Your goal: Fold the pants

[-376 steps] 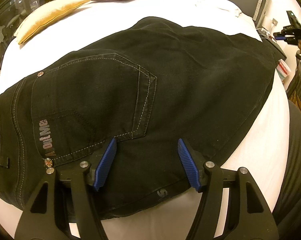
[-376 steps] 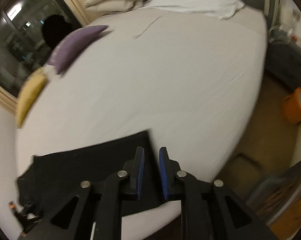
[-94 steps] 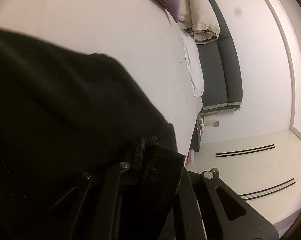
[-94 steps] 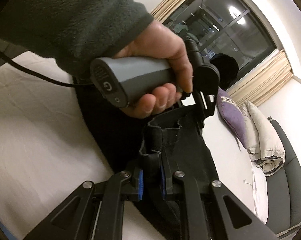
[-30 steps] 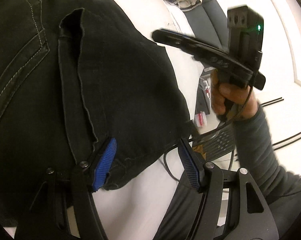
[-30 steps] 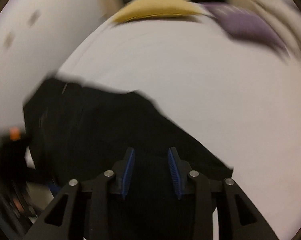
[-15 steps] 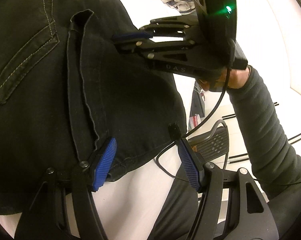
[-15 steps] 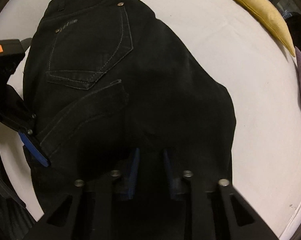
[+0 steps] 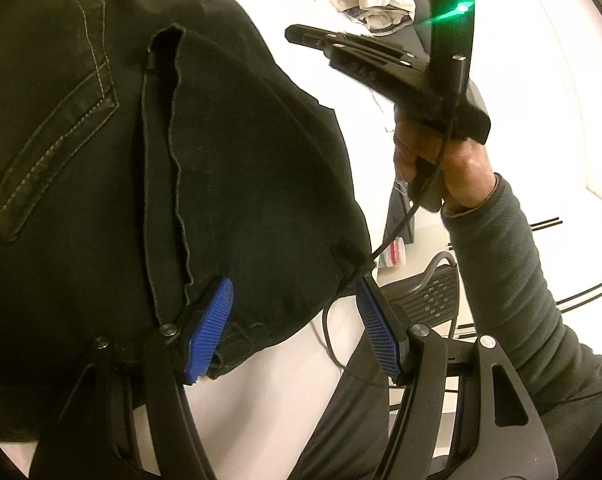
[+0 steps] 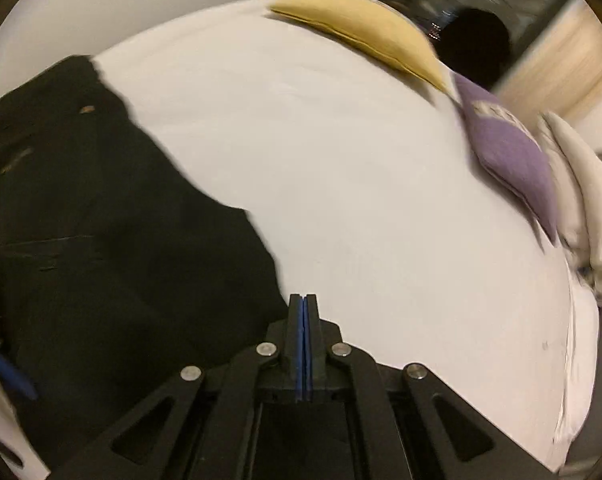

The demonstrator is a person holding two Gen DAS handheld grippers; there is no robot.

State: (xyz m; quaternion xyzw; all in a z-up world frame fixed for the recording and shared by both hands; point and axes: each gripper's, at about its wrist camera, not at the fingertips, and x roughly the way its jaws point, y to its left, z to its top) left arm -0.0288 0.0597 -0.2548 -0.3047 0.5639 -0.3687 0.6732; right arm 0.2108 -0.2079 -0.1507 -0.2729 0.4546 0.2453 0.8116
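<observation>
The black pants (image 9: 149,160) lie folded on the white bed (image 9: 289,20), the leg hems laid over the seat near the back pocket. They also show at the left of the right wrist view (image 10: 101,248). My left gripper (image 9: 293,320) is open and empty, its left blue pad over the folded edge at the bed's near side. My right gripper (image 10: 304,304) is shut with nothing between its pads, held above the bed to the right of the pants. It shows in the left wrist view (image 9: 301,36), lifted off the cloth in the person's hand.
A yellow cushion (image 10: 365,32) and a purple cushion (image 10: 509,152) lie at the far side of the bed, with folded bedding (image 10: 581,192) beside them. A cable (image 9: 397,232) hangs from the right gripper. A black chair (image 9: 429,292) stands beside the bed.
My right gripper has lifted off the pants, shut fully, and swung right toward the bare sheet. My left gripper has stayed open at the folded edge.
</observation>
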